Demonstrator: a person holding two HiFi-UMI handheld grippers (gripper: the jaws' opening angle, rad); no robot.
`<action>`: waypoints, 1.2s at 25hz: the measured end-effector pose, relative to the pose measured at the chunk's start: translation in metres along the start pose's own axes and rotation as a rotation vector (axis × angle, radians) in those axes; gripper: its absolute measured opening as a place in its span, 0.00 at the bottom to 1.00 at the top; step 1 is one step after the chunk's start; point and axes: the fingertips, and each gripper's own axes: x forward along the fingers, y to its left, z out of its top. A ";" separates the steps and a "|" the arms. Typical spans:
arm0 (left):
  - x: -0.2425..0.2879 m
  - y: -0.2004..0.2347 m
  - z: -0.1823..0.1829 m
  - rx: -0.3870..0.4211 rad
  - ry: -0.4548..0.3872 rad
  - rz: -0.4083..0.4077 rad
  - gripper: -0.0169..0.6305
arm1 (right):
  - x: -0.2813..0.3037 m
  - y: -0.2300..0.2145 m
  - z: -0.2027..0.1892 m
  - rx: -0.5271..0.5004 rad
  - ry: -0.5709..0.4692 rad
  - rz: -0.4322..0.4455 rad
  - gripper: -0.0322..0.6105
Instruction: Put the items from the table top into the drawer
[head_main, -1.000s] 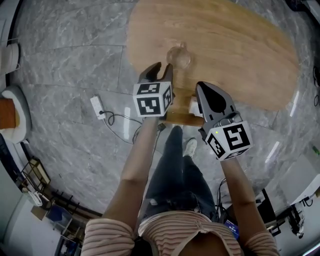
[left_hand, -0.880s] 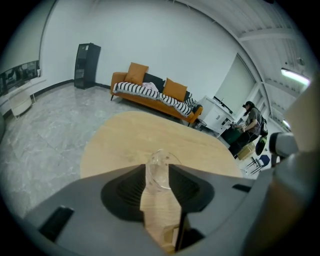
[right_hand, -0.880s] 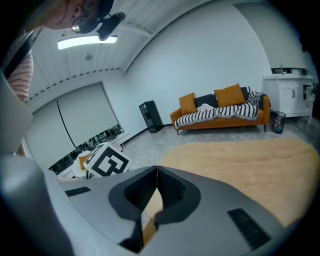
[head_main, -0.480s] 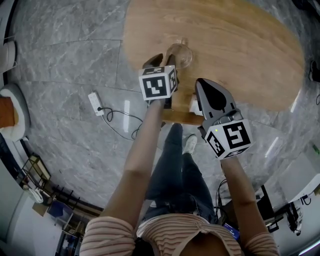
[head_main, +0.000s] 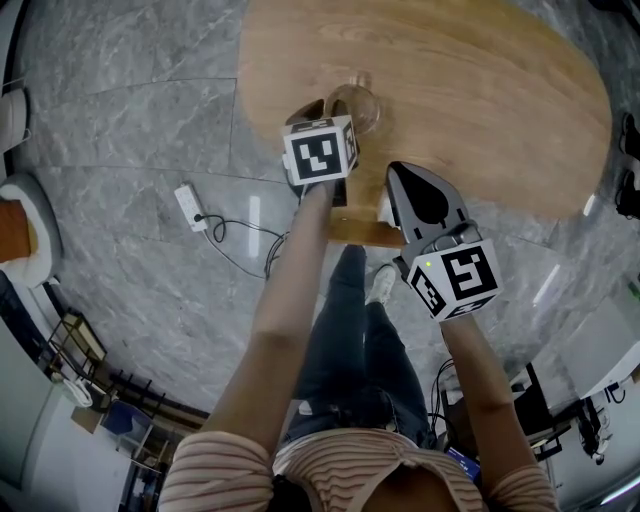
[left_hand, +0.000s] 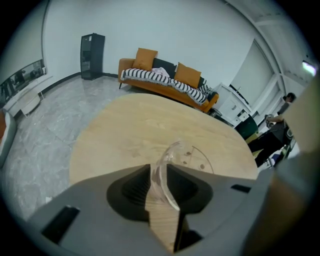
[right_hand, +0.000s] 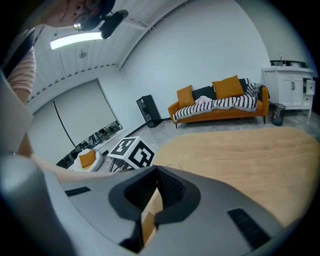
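A clear glass bowl (head_main: 362, 108) stands on the oval wooden table (head_main: 480, 90), near its front left edge. My left gripper (head_main: 328, 103) points steeply down at it. In the left gripper view the bowl's (left_hand: 192, 155) near rim runs between the jaws of the left gripper (left_hand: 159, 170). These jaws are closing and leave a narrow gap round the rim. My right gripper (head_main: 397, 172) hangs over the table's near edge, to the right of the bowl. Its tips (right_hand: 152, 169) meet and nothing shows held. A wooden drawer (head_main: 358, 232) juts out under the table edge.
A small white thing (head_main: 384, 210) lies by the drawer, beside the right gripper. On the marble floor to the left lies a white power strip (head_main: 190, 210) with its cable. An orange sofa (left_hand: 165, 80) and a black cabinet (left_hand: 92, 49) stand beyond the table.
My left gripper has moved away from my body and down onto the bowl's rim. The right gripper has hardly shifted.
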 end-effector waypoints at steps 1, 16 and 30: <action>0.001 0.002 0.000 -0.002 0.000 0.012 0.17 | 0.000 -0.001 0.000 0.004 0.000 -0.003 0.06; -0.012 0.005 0.002 0.011 -0.068 0.064 0.08 | -0.009 -0.002 -0.005 0.025 -0.010 -0.021 0.06; -0.115 -0.027 0.034 0.116 -0.266 0.061 0.08 | -0.054 0.010 0.022 -0.008 -0.103 -0.070 0.06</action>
